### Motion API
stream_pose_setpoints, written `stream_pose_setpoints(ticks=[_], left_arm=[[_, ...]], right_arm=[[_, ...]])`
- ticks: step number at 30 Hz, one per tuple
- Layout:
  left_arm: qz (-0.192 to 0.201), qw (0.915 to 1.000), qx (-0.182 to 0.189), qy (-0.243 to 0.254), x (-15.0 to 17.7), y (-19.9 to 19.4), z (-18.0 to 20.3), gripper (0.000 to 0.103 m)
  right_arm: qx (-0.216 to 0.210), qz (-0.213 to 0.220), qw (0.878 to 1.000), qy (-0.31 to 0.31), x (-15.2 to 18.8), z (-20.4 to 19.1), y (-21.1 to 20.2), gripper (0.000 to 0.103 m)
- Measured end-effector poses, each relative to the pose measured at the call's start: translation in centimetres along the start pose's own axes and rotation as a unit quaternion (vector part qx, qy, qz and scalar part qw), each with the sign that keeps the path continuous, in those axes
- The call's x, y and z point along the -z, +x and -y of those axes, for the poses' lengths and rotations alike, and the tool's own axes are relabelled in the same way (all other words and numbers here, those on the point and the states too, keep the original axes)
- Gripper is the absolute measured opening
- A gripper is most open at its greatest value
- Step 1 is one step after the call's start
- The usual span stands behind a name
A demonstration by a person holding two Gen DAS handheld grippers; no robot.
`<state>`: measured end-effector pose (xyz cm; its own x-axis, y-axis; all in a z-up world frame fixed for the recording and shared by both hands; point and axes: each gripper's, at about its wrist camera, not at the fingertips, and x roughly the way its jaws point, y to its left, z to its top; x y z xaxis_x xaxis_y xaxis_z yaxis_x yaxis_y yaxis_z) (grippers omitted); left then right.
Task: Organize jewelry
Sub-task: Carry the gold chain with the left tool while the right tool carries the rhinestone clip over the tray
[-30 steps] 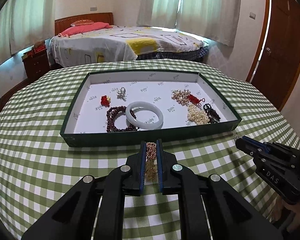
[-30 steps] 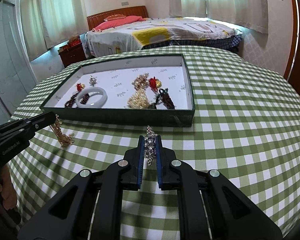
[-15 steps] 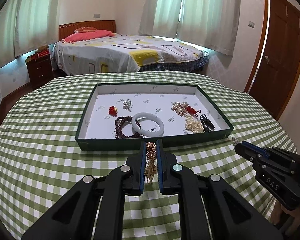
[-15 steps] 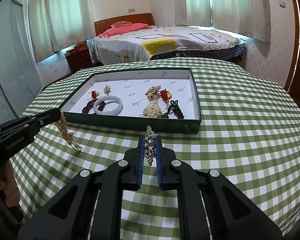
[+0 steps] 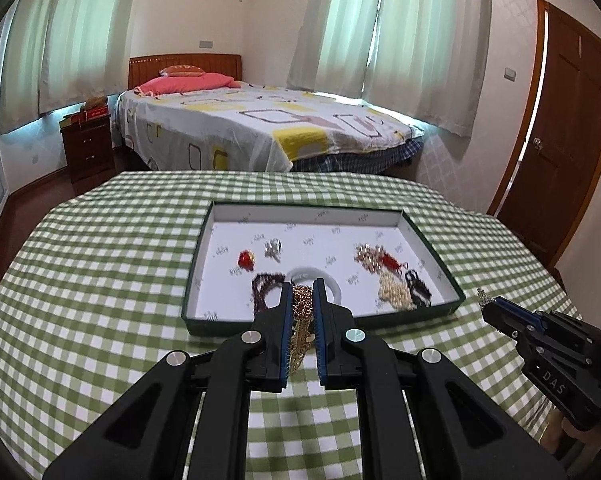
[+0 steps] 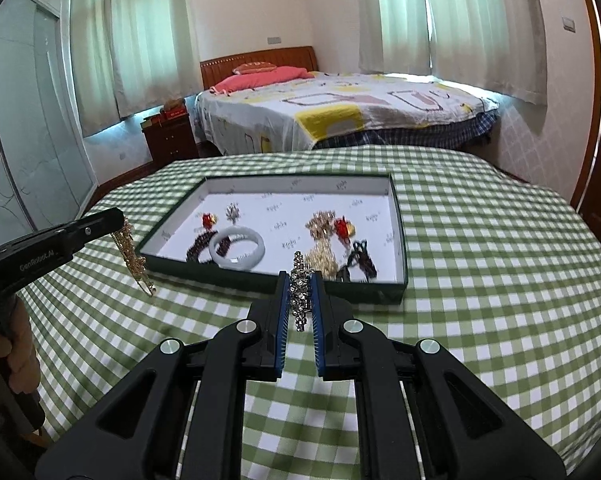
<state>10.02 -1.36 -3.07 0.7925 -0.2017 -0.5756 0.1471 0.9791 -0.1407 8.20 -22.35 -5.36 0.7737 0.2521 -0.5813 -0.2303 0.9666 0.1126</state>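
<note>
1. Left gripper (image 5: 303, 300) jaws clamped on gold chain (image 5: 300, 320), hanging above the tablecloth (image 5: 100, 280).
2. Right gripper (image 6: 300, 280) jaws clamped on silver chain (image 6: 299, 292).
3. Tray (image 5: 204, 256) at 12 o'clock, holding the other jewelry.

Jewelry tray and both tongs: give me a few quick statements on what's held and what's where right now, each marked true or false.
1. The left tongs are shut on a gold chain. True.
2. The right tongs are open with nothing in them. False: they are shut on a silver rhinestone piece.
3. The white bangle lies inside the green tray. True.
4. The gold chain lies on the checked tablecloth. False: in the right wrist view it dangles from the left tongs, clear of the cloth.
5. The tray holds only the bangle. False: a pearl strand, a dark bead bracelet and small red pieces lie there too.
</note>
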Motion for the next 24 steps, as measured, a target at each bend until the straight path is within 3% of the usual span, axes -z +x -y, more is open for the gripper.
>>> stream_pose_setpoints(ticks=[14,24], left_arm=[[0.031,0.9993,0.011,0.019,-4.3,1.8,0.8,0.01],[0.039,0.9985,0.017,0.034,-7.7,6.1,2.3,0.01]], right_arm=[[-0.014,0.044,0.999,-0.023,-5.5,-1.1,0.9,0.011],[-0.01,0.061,0.998,-0.032,-10.0,-0.1,4.4,0.011]])
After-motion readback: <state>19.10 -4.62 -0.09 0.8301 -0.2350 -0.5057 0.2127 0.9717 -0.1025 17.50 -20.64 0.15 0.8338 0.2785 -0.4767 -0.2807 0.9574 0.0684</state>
